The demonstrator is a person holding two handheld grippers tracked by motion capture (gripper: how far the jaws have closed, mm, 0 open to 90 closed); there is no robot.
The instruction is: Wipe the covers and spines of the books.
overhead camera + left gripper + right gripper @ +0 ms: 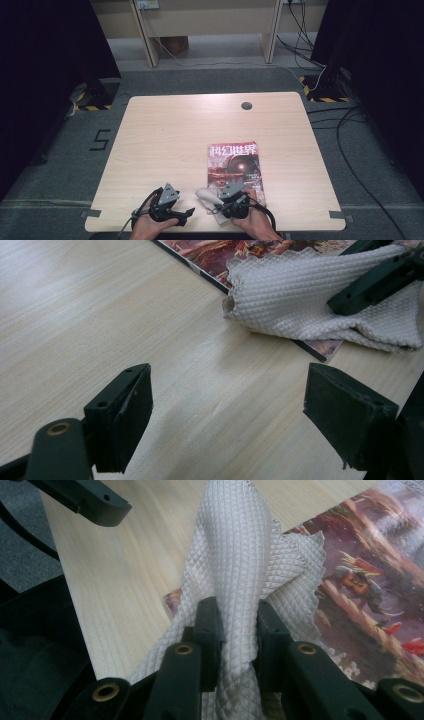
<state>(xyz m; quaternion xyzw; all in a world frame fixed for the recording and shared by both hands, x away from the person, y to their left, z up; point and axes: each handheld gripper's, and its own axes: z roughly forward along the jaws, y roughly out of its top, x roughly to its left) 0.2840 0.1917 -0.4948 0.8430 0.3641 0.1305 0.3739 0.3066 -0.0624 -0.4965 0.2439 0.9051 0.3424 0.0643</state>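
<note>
Right gripper [235, 625] jaws clamp a bunched fold of the white waffle cloth [240, 560]; cloth drapes over the magazine [370, 580] lower-left corner, spilling toward 9 o'clock onto the table [100, 315]; left gripper [227, 410] jaws spread wide, nothing between them, above bare wood; in the high view it sits at 9 o'clock of the right one, near the table's 6 o'clock edge.

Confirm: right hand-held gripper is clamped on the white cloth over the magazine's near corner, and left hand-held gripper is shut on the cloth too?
Not quite. The left hand-held gripper is open, with bare table between its jaws, as the left gripper view shows. The rest holds: the right hand-held gripper is clamped on the white cloth over the magazine corner.
</note>
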